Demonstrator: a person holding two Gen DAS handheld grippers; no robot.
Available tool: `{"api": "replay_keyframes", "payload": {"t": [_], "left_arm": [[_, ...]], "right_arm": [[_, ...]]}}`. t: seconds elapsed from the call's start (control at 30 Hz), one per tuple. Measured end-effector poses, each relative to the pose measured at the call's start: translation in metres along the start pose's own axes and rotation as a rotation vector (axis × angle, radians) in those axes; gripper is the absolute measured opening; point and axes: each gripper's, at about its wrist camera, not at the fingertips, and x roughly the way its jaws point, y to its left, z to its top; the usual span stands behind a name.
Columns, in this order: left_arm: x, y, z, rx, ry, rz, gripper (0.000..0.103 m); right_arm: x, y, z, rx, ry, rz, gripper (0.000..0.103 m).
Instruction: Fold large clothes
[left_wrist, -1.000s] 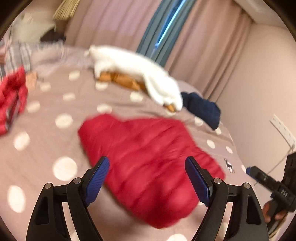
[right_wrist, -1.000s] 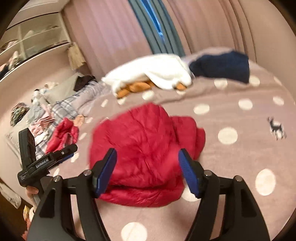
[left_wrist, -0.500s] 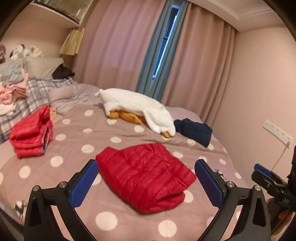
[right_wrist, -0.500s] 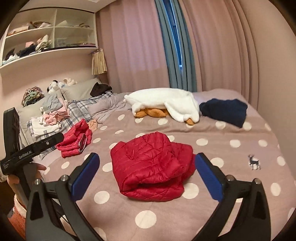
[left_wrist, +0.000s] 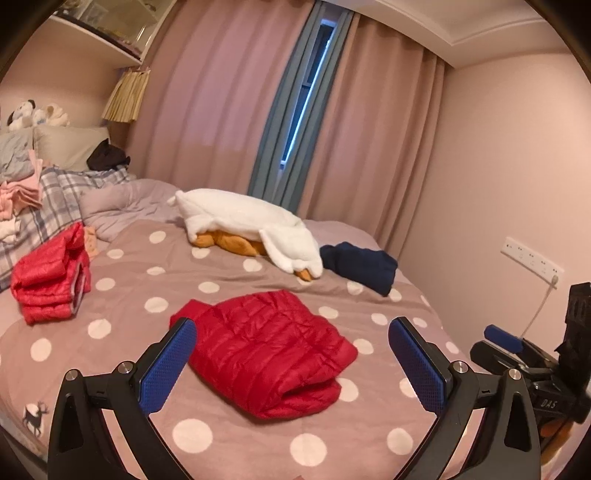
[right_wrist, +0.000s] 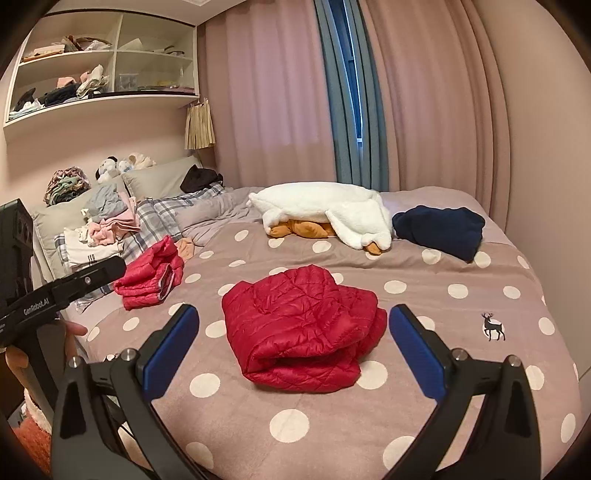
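Observation:
A red quilted jacket (left_wrist: 269, 347) lies folded in a compact bundle in the middle of the polka-dot bed cover (left_wrist: 147, 280); it also shows in the right wrist view (right_wrist: 306, 328). My left gripper (left_wrist: 291, 362) is open and empty, held back above the near edge of the bed, clear of the jacket. My right gripper (right_wrist: 291, 347) is open and empty too, likewise drawn back from the jacket. A second folded red jacket (left_wrist: 48, 280) lies at the left of the bed, also seen in the right wrist view (right_wrist: 151, 273).
A white and orange plush (right_wrist: 328, 214) and a dark blue folded garment (right_wrist: 439, 229) lie at the far side of the bed. Loose clothes and pillows (right_wrist: 103, 221) pile at the head end. Shelves (right_wrist: 96, 62) hang above. Curtains (left_wrist: 295, 110) and a wall bound the far side.
Both grippers have pulled back and up from the red jacket and opened wider. The jacket stays folded on the bed.

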Motion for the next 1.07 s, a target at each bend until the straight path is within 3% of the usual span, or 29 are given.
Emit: {"api": "replay_keyframes", "payload": {"t": [0.47, 0.7, 0.9, 1.07], "left_arm": [[-0.003, -0.012, -0.002, 0.058, 0.007, 0.023, 0.102], [-0.005, -0.016, -0.006, 0.114, -0.029, 0.116, 0.102], [-0.002, -0.009, -0.006, 0.1, -0.007, 0.09, 0.102], [0.001, -0.014, -0.008, 0.133, -0.016, 0.132, 0.102]], "right_arm": [[-0.011, 0.002, -0.001, -0.001, -0.018, -0.02, 0.103], [-0.007, 0.003, -0.002, 0.0, 0.004, -0.02, 0.103], [0.002, 0.006, -0.003, -0.014, 0.028, -0.032, 0.103], [0.009, 0.006, -0.003, -0.015, 0.049, -0.034, 0.103]]}}
